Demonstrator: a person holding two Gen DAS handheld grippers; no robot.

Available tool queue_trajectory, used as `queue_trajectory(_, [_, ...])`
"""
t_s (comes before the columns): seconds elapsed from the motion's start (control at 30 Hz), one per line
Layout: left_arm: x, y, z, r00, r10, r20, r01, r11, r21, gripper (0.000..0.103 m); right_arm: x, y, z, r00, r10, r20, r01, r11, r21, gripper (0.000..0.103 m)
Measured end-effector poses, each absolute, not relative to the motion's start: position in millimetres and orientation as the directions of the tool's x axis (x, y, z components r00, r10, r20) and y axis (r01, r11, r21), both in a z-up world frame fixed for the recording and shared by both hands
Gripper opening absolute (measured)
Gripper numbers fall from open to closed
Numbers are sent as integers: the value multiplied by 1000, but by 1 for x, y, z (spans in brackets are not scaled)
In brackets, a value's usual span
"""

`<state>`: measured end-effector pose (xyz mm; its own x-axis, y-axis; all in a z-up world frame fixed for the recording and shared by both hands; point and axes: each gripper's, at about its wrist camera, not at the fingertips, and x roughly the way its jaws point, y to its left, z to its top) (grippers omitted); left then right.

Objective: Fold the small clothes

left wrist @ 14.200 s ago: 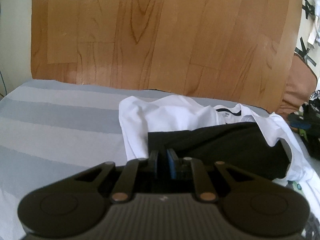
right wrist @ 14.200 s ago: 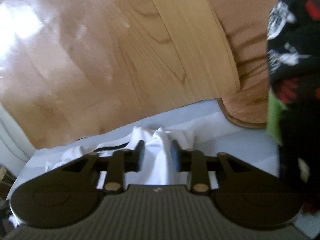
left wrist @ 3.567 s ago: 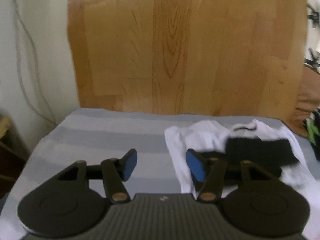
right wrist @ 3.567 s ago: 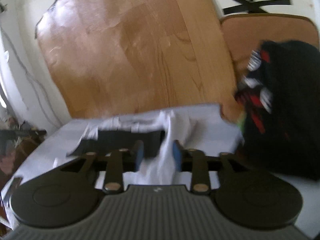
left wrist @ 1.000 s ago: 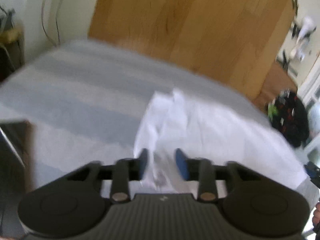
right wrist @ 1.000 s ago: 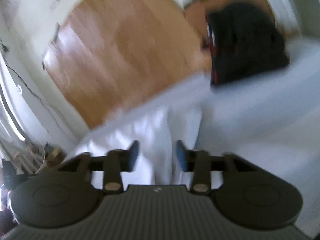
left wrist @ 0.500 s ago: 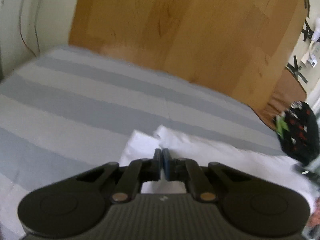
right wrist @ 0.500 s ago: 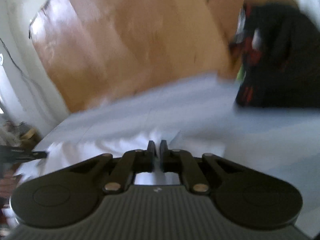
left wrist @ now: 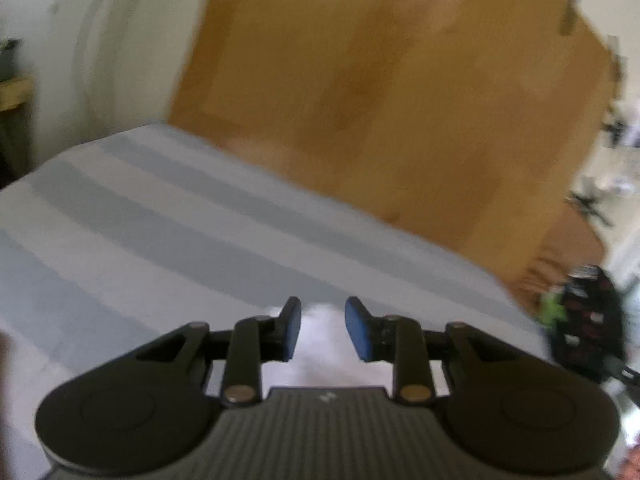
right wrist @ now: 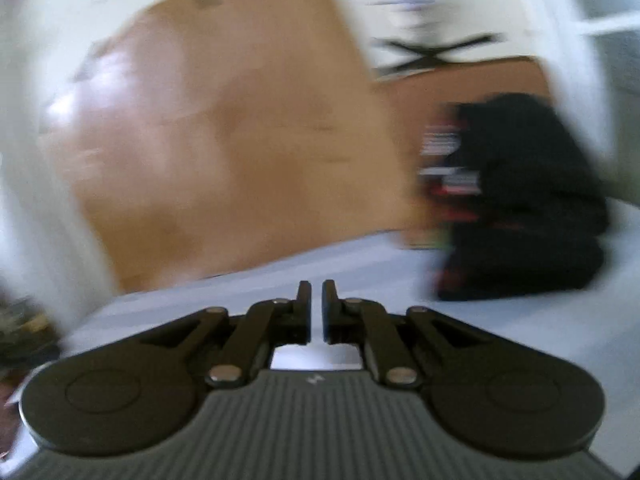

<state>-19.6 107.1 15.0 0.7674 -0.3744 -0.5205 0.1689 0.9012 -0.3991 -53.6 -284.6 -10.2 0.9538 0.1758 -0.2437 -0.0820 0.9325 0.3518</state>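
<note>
My left fingers [left wrist: 322, 328] stand spread, their blue pads apart and holding nothing, with the white garment [left wrist: 320, 354] lying on the bed just below and between them; only a pale, blurred patch of it shows past the fingertips, so I cannot tell how it is folded. My right fingers [right wrist: 316, 308] are drawn nearly together with a thin slit of light between them, and through the blur I cannot tell whether any cloth is caught in that slit; a bright patch of white shows beneath them. The garment rests on the bed [left wrist: 168, 216], whose cover runs in grey and pale stripes out to my left. Behind the bed a wood-grain panel [left wrist: 380, 92] leans against the pale wall. Off to my right, at the bed's far corner, sits a black bundle with red and white print [right wrist: 524, 196], well apart from both pairs of fingers. Both views are smeared.
</note>
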Motion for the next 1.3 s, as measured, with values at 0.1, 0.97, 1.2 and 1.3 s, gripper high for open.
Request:
queue_trajectory(0.1, [-29,63,17,739,-447,-503,300,888,-348,28,-28,-225,-14,879,384,-285,-264,886,380,21])
queue_trajectory(0.97, [-50,34,-9,763,-360,-537,306,933,-191,39,-25,-275,-43,907,254,-335,-89,895,437,14])
queue_trajectory(1.2, [-49,1,-27,714,-376,-590,379,917,-125,49,-10,-201,-72,763,410,-500,-275,906,323,18])
queue_trajectory(1.3, [-53,-3,-46,748,-344,-568,394,919,-37,53,-10,-206,-85,777,430,-459,-286,892,351,17])
